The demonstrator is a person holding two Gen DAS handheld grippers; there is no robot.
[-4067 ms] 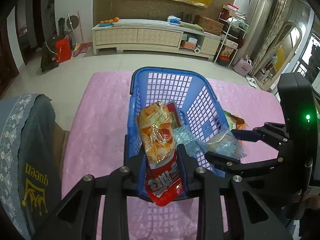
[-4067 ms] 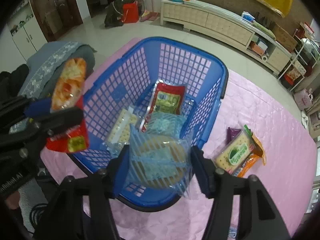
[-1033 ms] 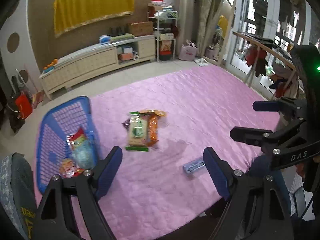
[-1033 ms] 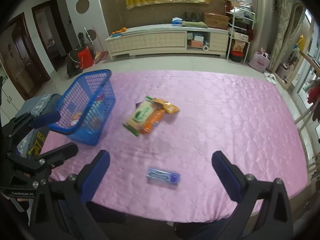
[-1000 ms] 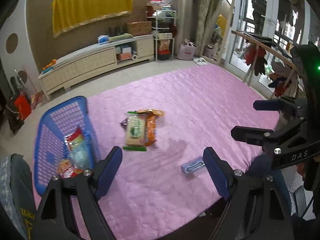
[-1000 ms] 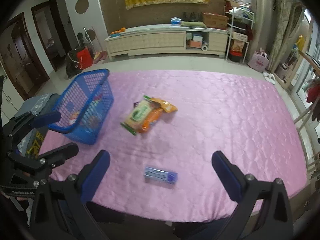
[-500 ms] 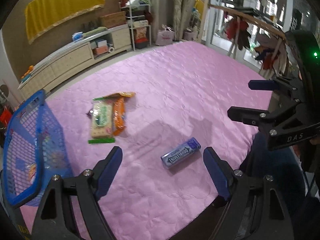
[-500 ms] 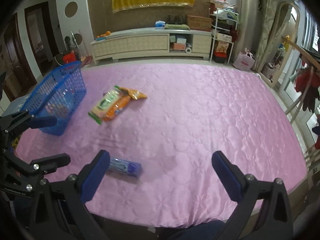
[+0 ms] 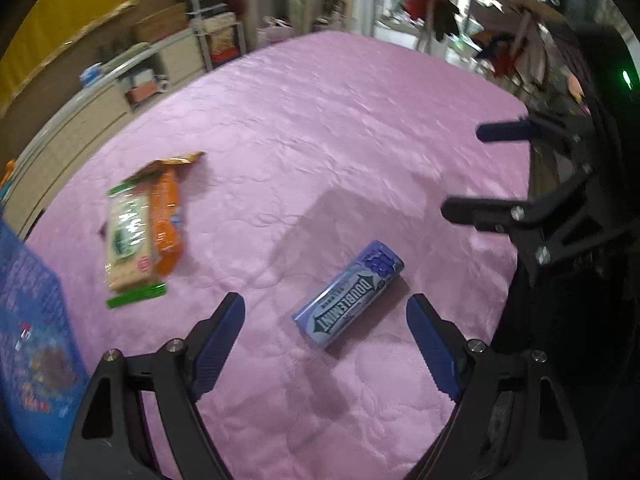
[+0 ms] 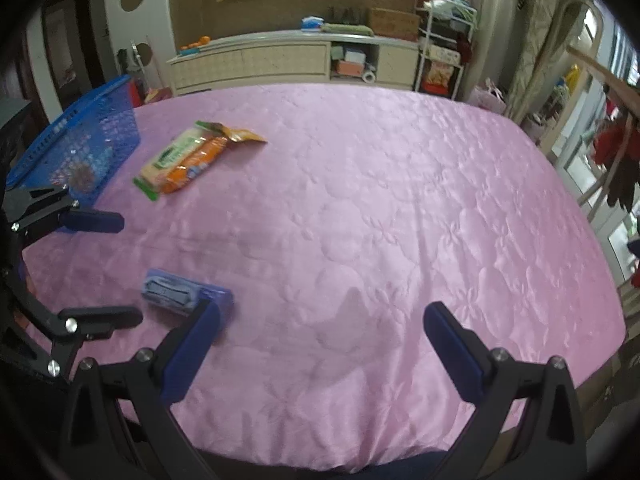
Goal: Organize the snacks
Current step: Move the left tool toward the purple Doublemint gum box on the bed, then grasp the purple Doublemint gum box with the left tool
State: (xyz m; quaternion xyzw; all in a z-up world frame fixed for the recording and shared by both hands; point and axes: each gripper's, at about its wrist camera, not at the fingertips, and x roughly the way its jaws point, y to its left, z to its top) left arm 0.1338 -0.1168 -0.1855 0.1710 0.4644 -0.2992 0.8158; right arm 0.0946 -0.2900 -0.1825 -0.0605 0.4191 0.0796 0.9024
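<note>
A blue Doublemint gum pack (image 9: 349, 294) lies on the pink quilted table, just ahead of my left gripper (image 9: 326, 344), which is open and empty above it. The pack also shows in the right wrist view (image 10: 185, 292). A green cracker pack (image 9: 129, 240) and an orange snack bag (image 9: 167, 216) lie side by side farther left; they show in the right wrist view too (image 10: 190, 159). The blue basket (image 10: 76, 152) with snacks inside stands at the left table edge. My right gripper (image 10: 320, 344) is open and empty over bare cloth near the front edge.
The pink quilted cloth (image 10: 400, 220) covers the whole table. A long white cabinet (image 10: 288, 60) and a shelf rack (image 10: 444, 52) stand beyond the far edge. A clothes rack (image 10: 616, 120) stands to the right.
Both grippers have swung right, away from the basket, and come lower. My left gripper has closed in on the gum pack, which now lies just ahead of its open fingers.
</note>
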